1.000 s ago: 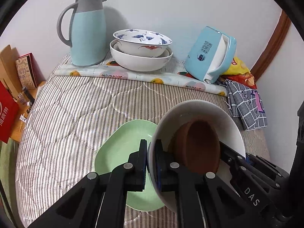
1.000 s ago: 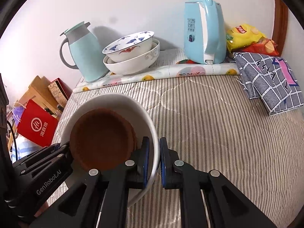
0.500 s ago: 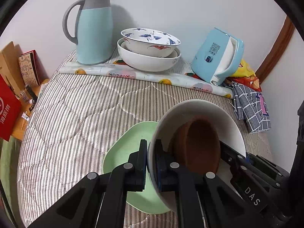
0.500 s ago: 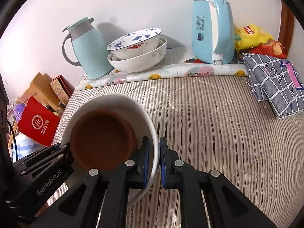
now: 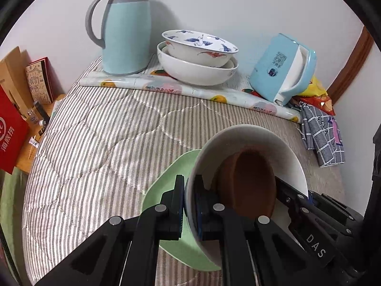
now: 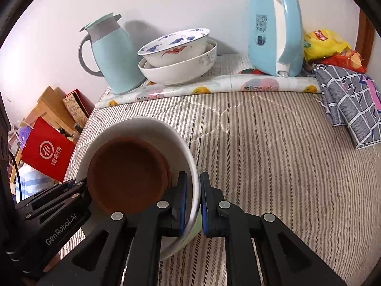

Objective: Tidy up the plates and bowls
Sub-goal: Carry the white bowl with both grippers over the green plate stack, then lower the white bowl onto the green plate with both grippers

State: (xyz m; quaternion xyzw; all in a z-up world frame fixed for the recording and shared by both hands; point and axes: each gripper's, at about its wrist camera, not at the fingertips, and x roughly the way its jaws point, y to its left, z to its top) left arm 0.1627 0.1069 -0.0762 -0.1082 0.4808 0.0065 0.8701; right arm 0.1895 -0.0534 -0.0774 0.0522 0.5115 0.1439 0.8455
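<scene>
Dish (image 5: 250, 183) in bowl (image 5: 250, 133) — over plate (image 5: 166, 186)

Both wrist cameras look steeply down, close over one white bowl (image 5: 250, 140).

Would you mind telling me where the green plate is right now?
In the left wrist view the green plate lies low centre on the striped quilt, directly under the white bowl that both grippers hold.
</scene>
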